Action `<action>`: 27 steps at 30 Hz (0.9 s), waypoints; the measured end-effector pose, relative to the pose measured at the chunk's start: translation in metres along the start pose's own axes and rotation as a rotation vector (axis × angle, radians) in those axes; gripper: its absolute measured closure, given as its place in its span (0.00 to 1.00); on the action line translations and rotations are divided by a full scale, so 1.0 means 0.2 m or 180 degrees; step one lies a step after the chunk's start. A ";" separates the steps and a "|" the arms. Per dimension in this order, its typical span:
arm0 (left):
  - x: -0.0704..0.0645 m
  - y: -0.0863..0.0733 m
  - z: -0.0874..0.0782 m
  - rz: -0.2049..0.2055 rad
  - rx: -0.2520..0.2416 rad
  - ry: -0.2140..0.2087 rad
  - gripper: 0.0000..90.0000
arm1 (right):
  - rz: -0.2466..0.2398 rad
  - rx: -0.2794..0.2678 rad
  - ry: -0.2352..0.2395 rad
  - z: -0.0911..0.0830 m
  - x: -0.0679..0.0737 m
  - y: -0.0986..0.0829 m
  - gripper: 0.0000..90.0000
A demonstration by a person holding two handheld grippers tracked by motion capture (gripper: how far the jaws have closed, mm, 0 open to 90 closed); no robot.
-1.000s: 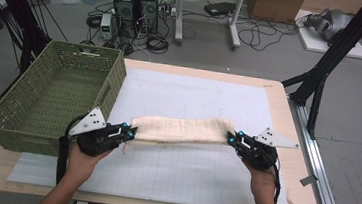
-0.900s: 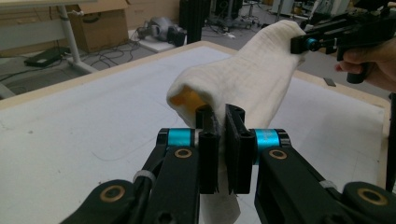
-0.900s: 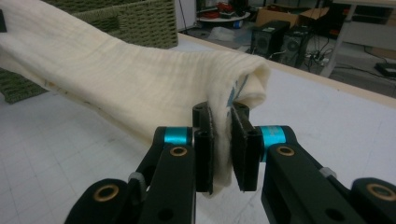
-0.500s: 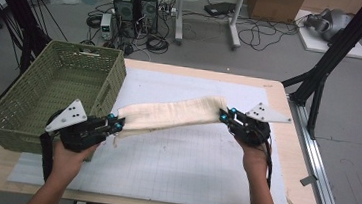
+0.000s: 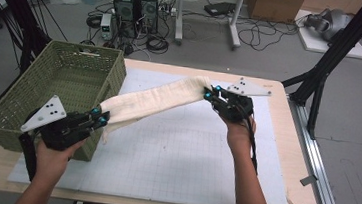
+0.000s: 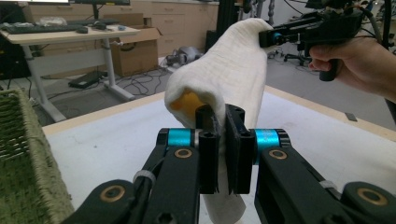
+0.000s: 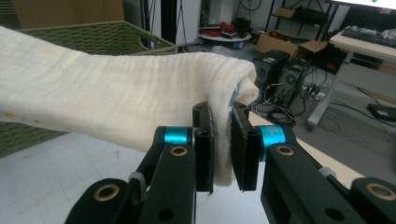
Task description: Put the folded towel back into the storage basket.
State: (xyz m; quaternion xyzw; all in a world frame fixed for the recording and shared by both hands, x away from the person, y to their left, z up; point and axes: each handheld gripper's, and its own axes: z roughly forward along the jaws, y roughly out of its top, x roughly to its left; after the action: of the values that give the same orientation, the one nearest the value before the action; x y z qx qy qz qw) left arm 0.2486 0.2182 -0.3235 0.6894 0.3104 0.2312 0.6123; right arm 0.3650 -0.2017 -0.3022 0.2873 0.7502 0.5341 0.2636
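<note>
Cream cloth [image 5: 156, 99], folded into a long strip, hangs in the air across the middle of the high view, lifted clear of the worktop [image 5: 174, 151]. The left tool [image 5: 101, 118] is clenched on its lower-left end, just beside the green wicker basket [image 5: 50, 87]; the right tool [image 5: 211, 93] is clenched on the upper-right end. Folding and lifting look done. Judging by the slant toward the basket, what remains is carrying the strip over the rim, lowering it inside and letting go.

Cloth [image 5: 156, 99] spans from basket [image 5: 23, 104] rightward above mat [image 5: 173, 156]
</note>
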 end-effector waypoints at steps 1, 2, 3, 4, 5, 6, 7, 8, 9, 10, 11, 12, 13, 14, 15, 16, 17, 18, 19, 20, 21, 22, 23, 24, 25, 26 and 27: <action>0.00 0.00 -0.01 -0.0008 -0.0010 0.0010 0.94 | -0.0014 0.0003 0.0003 0.02 0.00 0.01 0.90; 0.01 0.00 -0.02 -0.0003 -0.0013 0.0021 0.94 | -0.0022 -0.0006 0.0007 0.03 0.01 0.02 0.90; 0.01 0.00 -0.03 -0.0001 -0.0021 0.0031 0.94 | -0.0005 -0.0005 0.0015 0.04 0.01 0.02 0.90; 0.01 0.01 -0.03 -0.0003 -0.0032 0.0036 0.94 | -0.0005 -0.0014 0.0017 0.06 0.01 0.03 0.90; 0.01 0.01 -0.04 0.0001 -0.0040 0.0051 0.94 | -0.0005 -0.0014 0.0017 0.06 0.01 0.03 0.90; 0.01 0.01 -0.05 0.0001 -0.0046 0.0064 0.94 | 0.0000 -0.0020 0.0034 0.08 0.02 0.04 0.90; 0.01 0.01 -0.06 -0.0002 -0.0053 0.0077 0.94 | 0.0000 -0.0020 0.0034 0.08 0.02 0.04 0.90; 0.02 0.01 -0.07 -0.0009 -0.0069 0.0091 0.94 | -0.0004 -0.0031 0.0055 0.11 0.03 0.05 0.90; 0.02 0.01 -0.08 -0.0015 -0.0076 0.0106 0.94 | -0.0006 -0.0036 0.0067 0.12 0.04 0.06 0.90; 0.03 0.02 -0.09 -0.0020 -0.0089 0.0121 0.94 | -0.0010 -0.0044 0.0082 0.13 0.04 0.07 0.90; 0.03 0.02 -0.10 -0.0025 -0.0101 0.0138 0.94 | -0.0042 -0.0044 0.0086 0.14 0.04 0.09 0.90; 0.04 0.02 -0.11 -0.0026 -0.0105 0.0157 0.94 | -0.0052 -0.0045 0.0100 0.15 0.05 0.10 0.90; 0.04 0.02 -0.12 -0.0029 -0.0115 0.0169 0.94 | -0.0064 -0.0053 0.0106 0.17 0.05 0.11 0.90; 0.05 0.03 -0.14 -0.0038 -0.0140 0.0202 0.94 | -0.0080 -0.0070 0.0115 0.18 0.06 0.12 0.90; 0.05 0.03 -0.14 -0.0038 -0.0140 0.0202 0.94 | -0.0077 -0.0067 0.0126 0.20 0.06 0.13 0.90; 0.05 0.03 -0.15 -0.0032 -0.0148 0.0220 0.94 | -0.0083 -0.0067 0.0132 0.21 0.07 0.15 0.90; 0.06 0.03 -0.16 -0.0034 -0.0162 0.0236 0.94 | -0.0101 -0.0075 0.0143 0.22 0.08 0.16 0.90; 0.06 0.03 -0.17 -0.0037 -0.0170 0.0256 0.94 | -0.0113 -0.0082 0.0158 0.24 0.08 0.17 0.90; 0.06 0.03 -0.18 -0.0035 -0.0177 0.0275 0.94 | -0.0113 -0.0082 0.0158 0.24 0.08 0.17 0.90; 0.07 0.04 -0.21 -0.0035 -0.0195 0.0320 0.94 | -0.0135 -0.0091 0.0173 0.27 0.09 0.20 0.90; 0.07 0.04 -0.21 -0.0035 -0.0195 0.0320 0.94 | -0.0135 -0.0091 0.0173 0.27 0.09 0.20 0.90; 0.08 0.04 -0.22 -0.0029 -0.0203 0.0343 0.94 | -0.0156 -0.0098 0.0191 0.30 0.11 0.23 0.90; 0.08 0.04 -0.23 -0.0030 -0.0210 0.0362 0.94 | -0.0156 -0.0098 0.0191 0.30 0.11 0.23 0.90; 0.08 0.04 -0.24 -0.0030 -0.0222 0.0384 0.94 | -0.0168 -0.0101 0.0196 0.32 0.11 0.24 0.90; 0.09 0.04 -0.25 -0.0014 -0.0223 0.0411 0.94 | -0.0185 -0.0120 0.0210 0.36 0.13 0.28 0.90; 0.09 0.05 -0.26 -0.0014 -0.0233 0.0438 0.94 | -0.0195 -0.0129 0.0211 0.38 0.13 0.29 0.91; 0.10 0.05 -0.27 0.0000 -0.0232 0.0464 0.94 | -0.0195 -0.0129 0.0211 0.38 0.13 0.29 0.91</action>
State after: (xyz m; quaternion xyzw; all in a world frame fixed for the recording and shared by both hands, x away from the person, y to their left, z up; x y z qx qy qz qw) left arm 0.2256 0.2690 -0.3078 0.6480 0.3456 0.2918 0.6128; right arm 0.4081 -0.1179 -0.2707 0.2409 0.7560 0.5501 0.2605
